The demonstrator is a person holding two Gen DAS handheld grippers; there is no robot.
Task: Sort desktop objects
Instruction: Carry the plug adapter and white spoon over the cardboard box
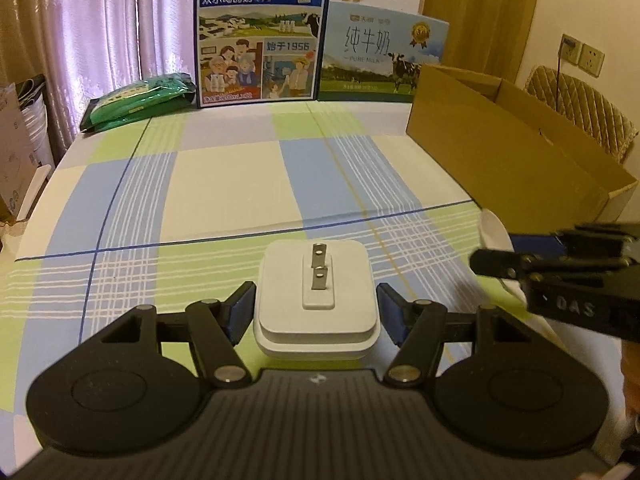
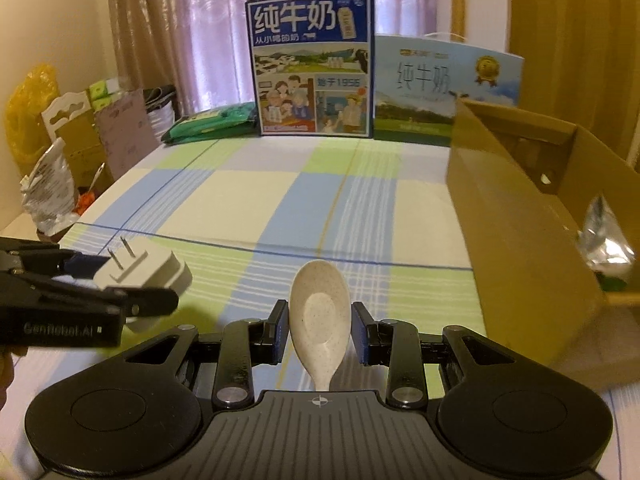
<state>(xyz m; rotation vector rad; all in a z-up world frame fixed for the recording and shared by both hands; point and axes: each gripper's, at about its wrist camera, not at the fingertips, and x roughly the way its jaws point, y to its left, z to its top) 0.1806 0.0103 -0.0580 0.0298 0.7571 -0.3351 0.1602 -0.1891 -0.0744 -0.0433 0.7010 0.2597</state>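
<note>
A white plug charger (image 1: 316, 304), prongs up, sits between the blue pads of my left gripper (image 1: 316, 300), which is shut on its sides. In the right wrist view the same charger (image 2: 144, 272) hangs tilted above the checked cloth in the left gripper (image 2: 132, 282). My right gripper (image 2: 320, 312) is shut on the bowl of a speckled white spoon (image 2: 320, 304), its handle pointing back at the camera. In the left wrist view the right gripper (image 1: 520, 248) reaches in from the right, with the spoon (image 1: 494, 232) partly hidden behind it. An open cardboard box (image 2: 520, 220) stands just right of the spoon.
Inside the box lies a silver foil packet (image 2: 604, 248). Two milk cartons (image 1: 262, 32) (image 1: 384, 60) and green packets (image 1: 140, 100) line the table's far edge. Bags and boxes (image 2: 52, 160) crowd the floor beyond the left edge. The checked tablecloth (image 1: 224, 192) spreads ahead of both grippers.
</note>
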